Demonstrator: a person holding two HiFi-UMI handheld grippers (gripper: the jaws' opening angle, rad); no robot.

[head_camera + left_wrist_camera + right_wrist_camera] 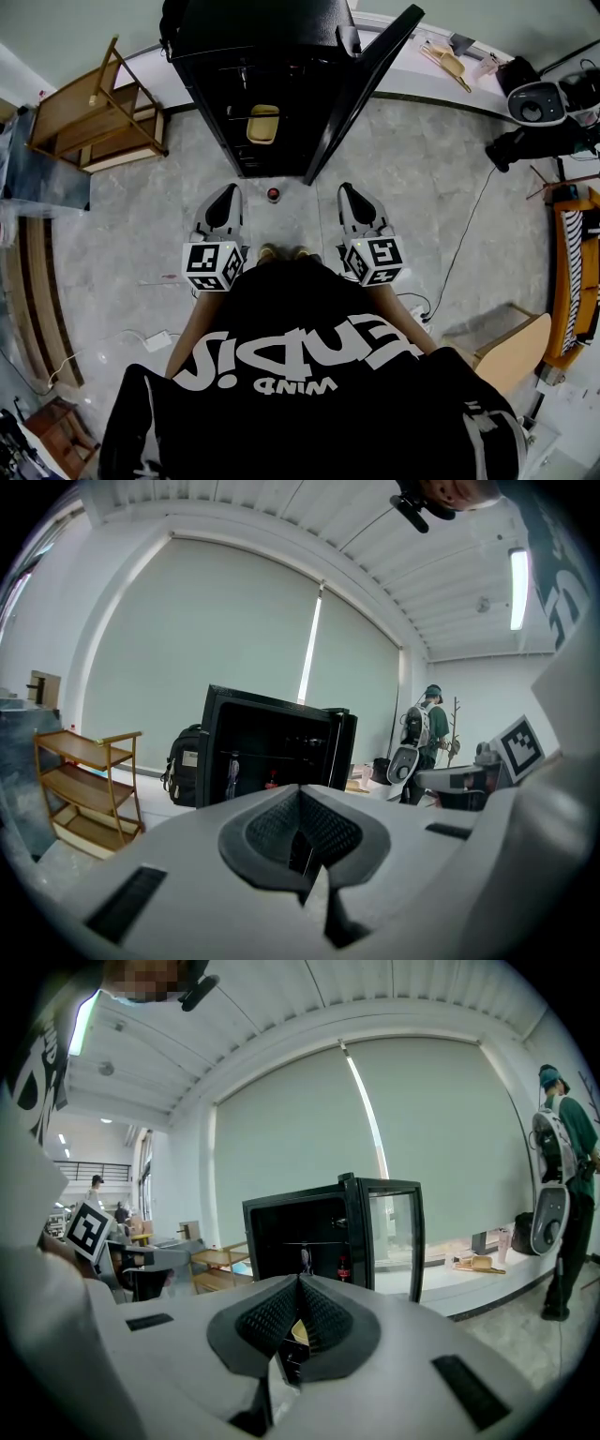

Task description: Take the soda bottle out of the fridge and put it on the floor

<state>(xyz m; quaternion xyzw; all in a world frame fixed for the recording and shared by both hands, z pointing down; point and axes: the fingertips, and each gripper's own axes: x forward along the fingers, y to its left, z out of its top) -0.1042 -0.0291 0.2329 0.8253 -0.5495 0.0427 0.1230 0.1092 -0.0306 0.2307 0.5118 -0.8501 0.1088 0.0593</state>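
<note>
A black fridge (281,56) (272,752) (300,1232) stands ahead of me, its glass door (361,89) (394,1232) swung open to the right. Inside it a dark soda bottle with a red label (271,781) (343,1267) stands on a shelf beside a clear bottle (232,775). Lower in the fridge lies a yellow dish (262,122). On the floor just before the fridge is a small red round thing (273,194); I cannot tell what it is. My left gripper (225,192) (300,787) and right gripper (349,190) (298,1277) are side by side at my waist, both shut and empty, well short of the fridge.
A wooden shelf rack (94,117) (89,789) is left of the fridge, with a black backpack (183,766) between them. A person (427,733) (562,1185) stands at the right by a raised ledge (441,89). A cable (459,253) and a power strip (157,339) lie on the floor.
</note>
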